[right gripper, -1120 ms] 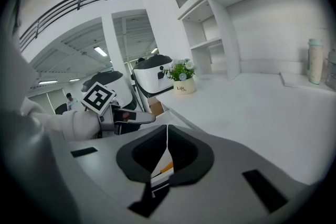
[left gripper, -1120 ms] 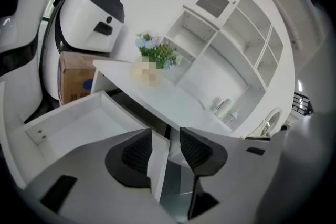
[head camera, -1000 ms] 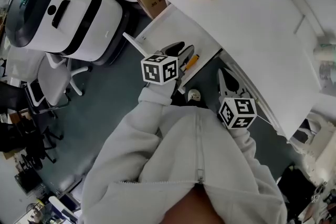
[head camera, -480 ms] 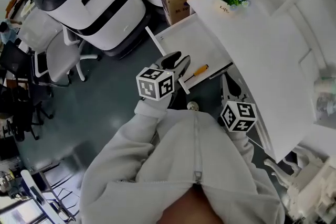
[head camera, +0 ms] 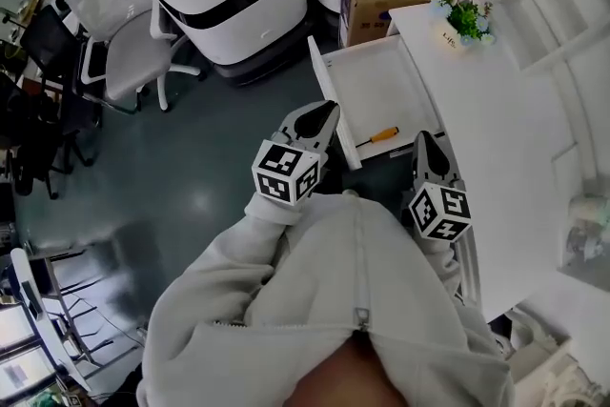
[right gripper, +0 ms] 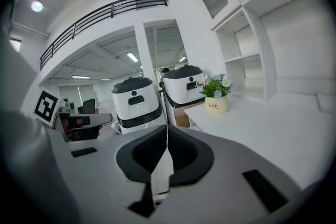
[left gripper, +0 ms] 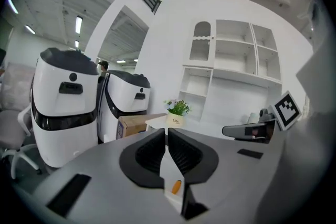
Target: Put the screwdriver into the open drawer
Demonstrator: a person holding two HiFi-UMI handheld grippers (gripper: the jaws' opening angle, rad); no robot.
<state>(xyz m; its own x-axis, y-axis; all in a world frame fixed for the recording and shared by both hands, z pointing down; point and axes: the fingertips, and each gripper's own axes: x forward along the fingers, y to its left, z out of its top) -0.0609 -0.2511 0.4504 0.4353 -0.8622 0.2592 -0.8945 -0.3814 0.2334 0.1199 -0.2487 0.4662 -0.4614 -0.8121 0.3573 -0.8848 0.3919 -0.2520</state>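
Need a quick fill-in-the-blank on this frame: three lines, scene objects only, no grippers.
1. The screwdriver lies inside the open ___.
2. Its handle is ___ in colour.
3. On the far corner of the white desk stands a small pot of ___.

Missing words: drawer; orange; flowers

L just closed, empty; R closed
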